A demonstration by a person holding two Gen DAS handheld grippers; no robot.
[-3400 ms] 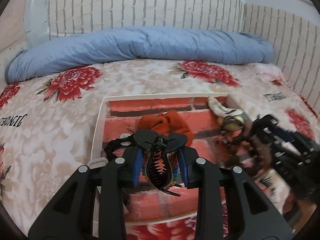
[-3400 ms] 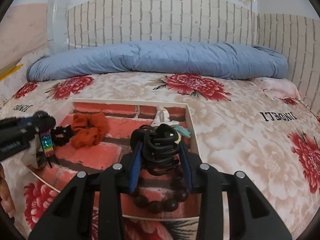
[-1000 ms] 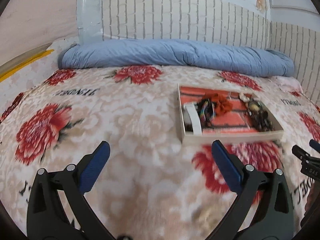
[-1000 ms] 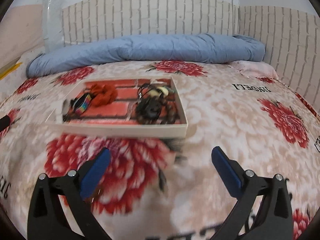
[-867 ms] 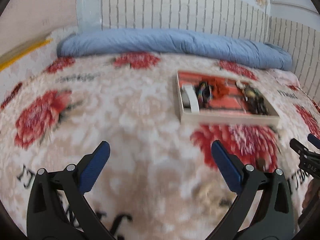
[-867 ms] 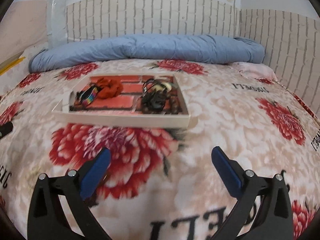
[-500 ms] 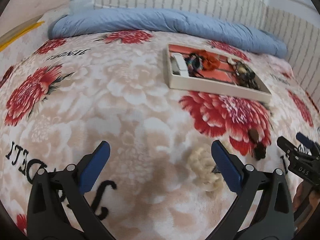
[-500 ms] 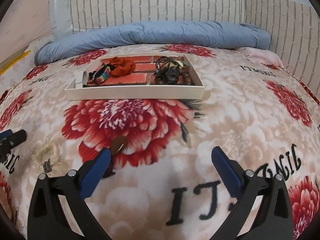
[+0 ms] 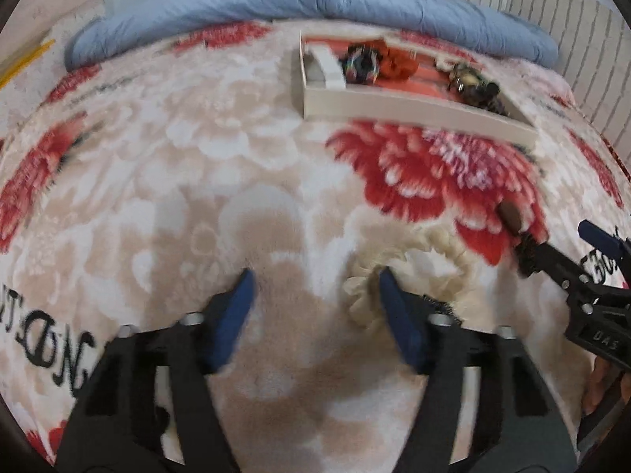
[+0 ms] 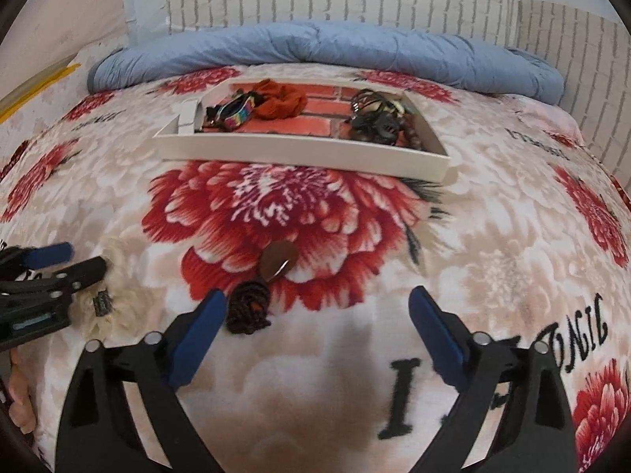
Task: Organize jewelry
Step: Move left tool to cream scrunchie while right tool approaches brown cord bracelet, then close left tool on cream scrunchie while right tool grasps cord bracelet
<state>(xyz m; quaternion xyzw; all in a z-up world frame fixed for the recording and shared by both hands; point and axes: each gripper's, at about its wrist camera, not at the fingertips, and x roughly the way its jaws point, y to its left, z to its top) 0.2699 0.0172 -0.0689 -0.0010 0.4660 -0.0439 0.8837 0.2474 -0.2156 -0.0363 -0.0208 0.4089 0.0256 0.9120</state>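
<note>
A cream scrunchie (image 9: 414, 260) lies on the floral blanket, just right of my open left gripper (image 9: 315, 287); its right finger touches the scrunchie's left edge. My right gripper (image 10: 317, 307) is open and empty above the blanket. A dark braided hair tie (image 10: 249, 307) lies by its left fingertip, with a brown oval clip (image 10: 278, 261) just beyond. The white tray (image 10: 299, 148) farther back holds an orange scrunchie (image 10: 280, 102), a rainbow claw clip (image 10: 236, 112) and dark clips and beads (image 10: 374, 118). The tray also shows in the left wrist view (image 9: 414, 108).
A rolled blue duvet (image 10: 315, 53) lies along the brick-patterned wall behind the tray. The left gripper shows at the left edge of the right wrist view (image 10: 47, 276). The right gripper shows at the right edge of the left wrist view (image 9: 583, 272).
Both grippers let go of their clips in the tray, opened and pulled back toward the near blanket. The left gripper has come down beside the cream scrunchie and narrowed somewhat.
</note>
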